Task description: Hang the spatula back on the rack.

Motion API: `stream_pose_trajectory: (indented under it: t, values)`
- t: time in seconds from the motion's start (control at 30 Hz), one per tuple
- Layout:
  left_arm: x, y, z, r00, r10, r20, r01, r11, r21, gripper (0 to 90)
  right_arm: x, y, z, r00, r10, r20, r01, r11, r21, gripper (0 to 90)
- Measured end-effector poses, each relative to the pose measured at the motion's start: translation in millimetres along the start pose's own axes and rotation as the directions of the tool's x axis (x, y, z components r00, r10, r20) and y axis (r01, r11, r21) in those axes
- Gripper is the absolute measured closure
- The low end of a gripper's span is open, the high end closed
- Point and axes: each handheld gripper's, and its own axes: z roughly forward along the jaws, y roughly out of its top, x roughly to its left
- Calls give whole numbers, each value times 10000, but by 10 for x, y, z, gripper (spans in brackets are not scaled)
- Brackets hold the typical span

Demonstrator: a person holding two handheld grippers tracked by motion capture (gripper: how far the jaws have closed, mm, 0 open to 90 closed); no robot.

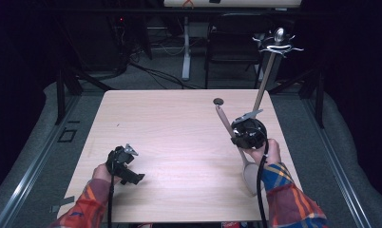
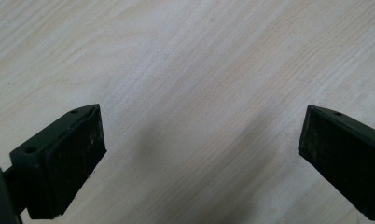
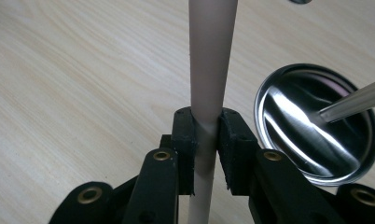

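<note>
Right gripper (image 3: 205, 154) fingers clamp one beige handle (image 3: 210, 60) beside one ladle bowl (image 3: 316, 123); left gripper (image 2: 199, 149) fingers apart.

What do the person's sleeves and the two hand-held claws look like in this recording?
Both sleeves are plaid: the left sleeve orange-red with blue, the right sleeve blue, red and yellow. The left claw and right claw are black, each topped by a grey three-cornered plate and trailing a black cable. Up close, the right claw's linkage arms show brass-coloured rivets; the left claw's jaws are blocky with dark textured pads.
</note>
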Motion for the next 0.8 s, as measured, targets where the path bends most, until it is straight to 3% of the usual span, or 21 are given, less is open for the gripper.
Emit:
stream_pose_trajectory:
  t: [0.3, 0.4, 0.8]
  values:
    - [-16, 2, 7, 9999, 120, 77, -121, 9999, 26, 4, -8, -9, -182, 9983, 199, 546, -142, 9946, -1028, 773]
    - [-14, -3, -1, 9999, 140, 93, -140, 9999, 20, 4, -27, -12, -258, 9967, 365, 726, -241, 9861, -1642, 773]
    - [-19, 7, -1, 9998, 220, -6, -220, 9998, 4, 6, -95, -5, -427, 9936, 744, 855, -524, 9705, -2355, 773]
